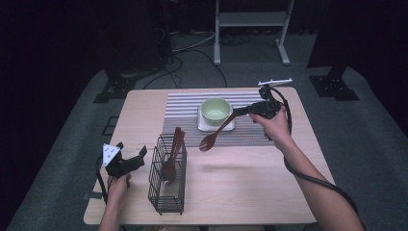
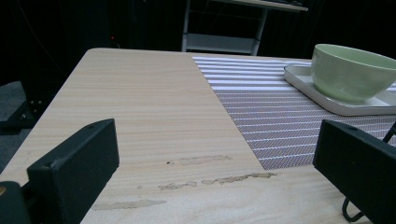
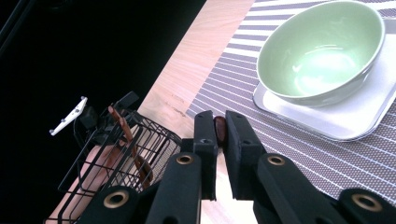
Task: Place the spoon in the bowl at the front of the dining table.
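My right gripper (image 1: 239,111) is shut on the handle of a brown wooden spoon (image 1: 216,134). The spoon slants down to the left, its scoop hanging over the front of the striped placemat (image 1: 183,110). In the right gripper view the jaws (image 3: 221,122) pinch the handle end (image 3: 219,133) just in front of the green bowl (image 3: 322,51). My left gripper (image 1: 131,148) rests open at the table's left, beside a black wire basket (image 1: 166,192). Nothing lies between its fingers (image 2: 215,172). Brown wooden utensils (image 1: 174,154) stand in the basket.
The green bowl (image 1: 215,109) sits on a white square tray (image 1: 204,126) on the mat. Bare wood lies right of the basket and in front of the mat. A white frame (image 1: 250,19) stands on the floor behind the table.
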Demonstrator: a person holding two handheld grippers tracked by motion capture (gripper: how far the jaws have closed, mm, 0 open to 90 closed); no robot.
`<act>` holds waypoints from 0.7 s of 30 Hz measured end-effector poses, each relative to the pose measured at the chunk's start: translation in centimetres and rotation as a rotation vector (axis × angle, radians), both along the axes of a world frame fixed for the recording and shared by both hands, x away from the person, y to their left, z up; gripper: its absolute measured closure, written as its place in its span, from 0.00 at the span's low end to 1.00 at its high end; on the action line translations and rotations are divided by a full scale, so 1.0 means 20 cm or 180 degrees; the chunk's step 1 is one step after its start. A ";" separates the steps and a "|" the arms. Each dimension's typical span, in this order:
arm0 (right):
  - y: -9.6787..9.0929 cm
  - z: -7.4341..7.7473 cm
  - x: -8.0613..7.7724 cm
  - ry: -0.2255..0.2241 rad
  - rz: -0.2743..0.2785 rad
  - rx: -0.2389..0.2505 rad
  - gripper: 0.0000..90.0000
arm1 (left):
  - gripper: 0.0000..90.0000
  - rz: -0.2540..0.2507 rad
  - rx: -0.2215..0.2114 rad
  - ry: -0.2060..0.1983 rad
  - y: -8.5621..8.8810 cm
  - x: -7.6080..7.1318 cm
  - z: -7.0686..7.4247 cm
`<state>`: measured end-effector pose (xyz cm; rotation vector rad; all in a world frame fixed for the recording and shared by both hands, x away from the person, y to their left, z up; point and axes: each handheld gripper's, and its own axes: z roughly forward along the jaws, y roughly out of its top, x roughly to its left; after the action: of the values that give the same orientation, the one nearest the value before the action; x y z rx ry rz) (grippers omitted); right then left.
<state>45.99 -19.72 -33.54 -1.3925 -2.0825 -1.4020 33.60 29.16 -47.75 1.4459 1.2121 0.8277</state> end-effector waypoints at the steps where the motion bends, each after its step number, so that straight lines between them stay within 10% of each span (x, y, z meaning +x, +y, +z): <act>1: 0.00 0.00 0.00 0.0000 0.0000 0.0000 0.92 | 0.00 0.0000 -0.0004 0.0001 0.00 0.00 0.00; 21: -0.05 -0.03 0.06 -0.0010 -0.0209 0.0046 0.92 | 0.00 -0.0002 0.0003 -0.0001 0.00 0.00 0.00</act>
<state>47.18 -20.78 -34.19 -1.4663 -2.0419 -1.4421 33.60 29.16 -47.75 1.4468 1.2112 0.8280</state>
